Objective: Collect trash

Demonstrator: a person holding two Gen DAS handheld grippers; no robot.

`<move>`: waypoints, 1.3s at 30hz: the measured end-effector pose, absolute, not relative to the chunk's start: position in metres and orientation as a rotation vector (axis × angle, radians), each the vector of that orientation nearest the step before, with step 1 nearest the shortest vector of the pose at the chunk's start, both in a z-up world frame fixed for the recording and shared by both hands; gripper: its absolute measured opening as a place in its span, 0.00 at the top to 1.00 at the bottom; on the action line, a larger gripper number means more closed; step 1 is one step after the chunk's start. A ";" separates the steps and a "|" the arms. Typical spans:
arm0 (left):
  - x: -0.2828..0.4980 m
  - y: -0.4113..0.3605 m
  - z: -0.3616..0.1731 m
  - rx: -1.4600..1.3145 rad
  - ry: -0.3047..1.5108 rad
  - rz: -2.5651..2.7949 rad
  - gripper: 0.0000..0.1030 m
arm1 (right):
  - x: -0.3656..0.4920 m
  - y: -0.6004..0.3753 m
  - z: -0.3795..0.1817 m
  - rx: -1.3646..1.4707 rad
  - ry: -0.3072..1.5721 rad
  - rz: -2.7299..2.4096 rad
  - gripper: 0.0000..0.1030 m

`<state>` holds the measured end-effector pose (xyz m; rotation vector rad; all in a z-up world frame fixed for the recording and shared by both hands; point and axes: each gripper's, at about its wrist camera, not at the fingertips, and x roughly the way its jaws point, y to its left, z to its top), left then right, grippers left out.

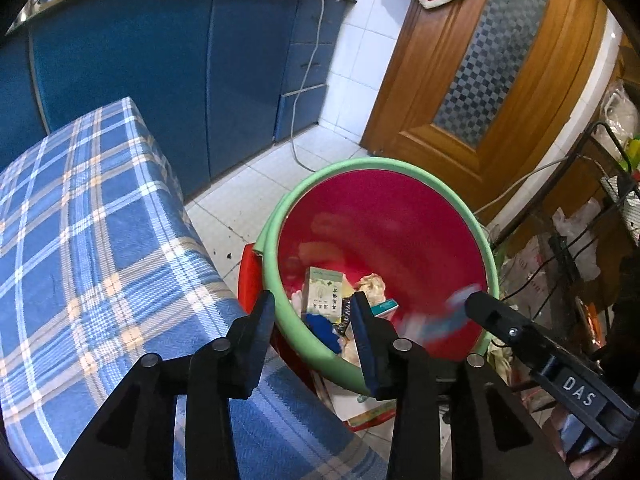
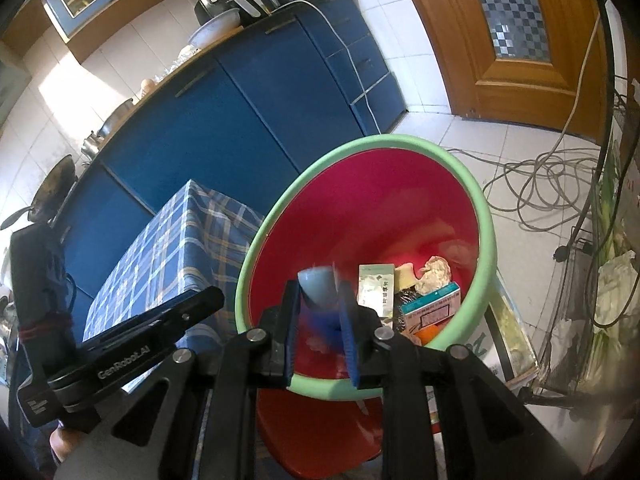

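Above the basin (image 2: 486, 216), a blurred pale cup (image 2: 318, 286) is seen between the right hand-held gripper's (image 2: 320, 322) parted fingers; grip cannot be told. The left hand-held gripper (image 1: 314, 312) is held open, empty.

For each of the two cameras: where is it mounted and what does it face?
Left wrist: on the left gripper, above the checked table, facing the basin; right gripper enters at right.
Right wrist: on the right gripper, looking down into the basin; left gripper shows at left.
Shared: basin, blue cabinets, door.
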<state>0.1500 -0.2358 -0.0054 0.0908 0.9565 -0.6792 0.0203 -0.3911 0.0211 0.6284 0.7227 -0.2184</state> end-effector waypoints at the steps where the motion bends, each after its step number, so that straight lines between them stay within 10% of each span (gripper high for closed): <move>1: 0.150 -0.234 -0.004 0.090 0.954 -0.679 0.61 | 0.020 -0.391 0.020 0.631 0.724 -0.218 0.76; 39: 0.068 -0.079 0.073 -0.010 0.765 -0.297 0.33 | -0.022 -0.276 0.098 0.393 0.615 -0.054 0.30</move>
